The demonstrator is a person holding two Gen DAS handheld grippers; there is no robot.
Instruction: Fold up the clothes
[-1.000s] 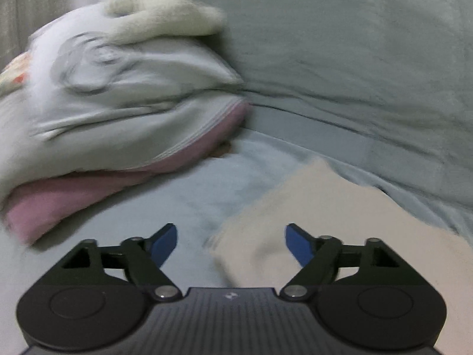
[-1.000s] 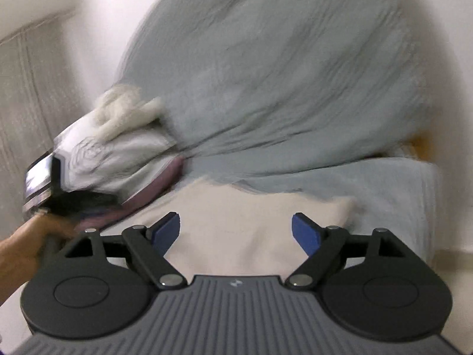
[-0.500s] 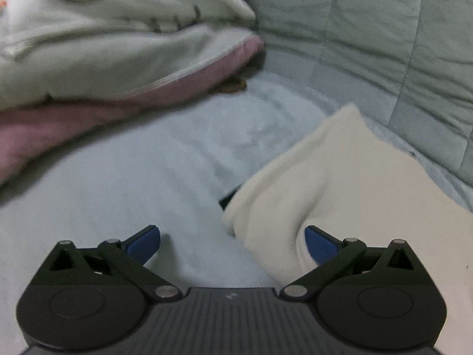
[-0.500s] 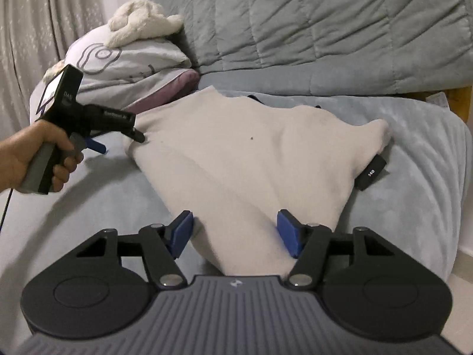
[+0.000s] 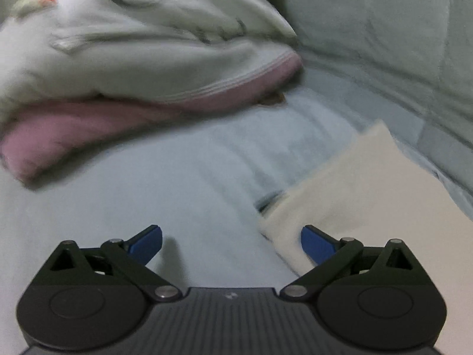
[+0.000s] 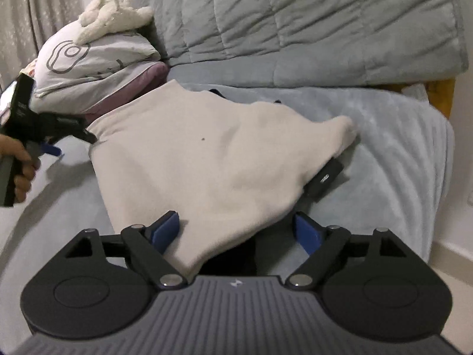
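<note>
- The wide grey quilted sofa point(image 6: 399, 159) carries the work; a stack of pale grey and pink pillows point(image 6: 97, 68) sits well beyond the left tongs point(image 5: 232, 238).
- The cream fleece garment point(image 6: 212, 159), lifted and bunched half a second ago, now lies spread flat ahead of both tongs, a sign that laying-out is done and folding can begin.
- The right tongs point(image 6: 236, 230), narrower half a second ago, are opening; the garment's near corner lies between them, unpinched.
- The left tongs stand wide apart, empty, the garment's edge just beside their right pad.
</note>
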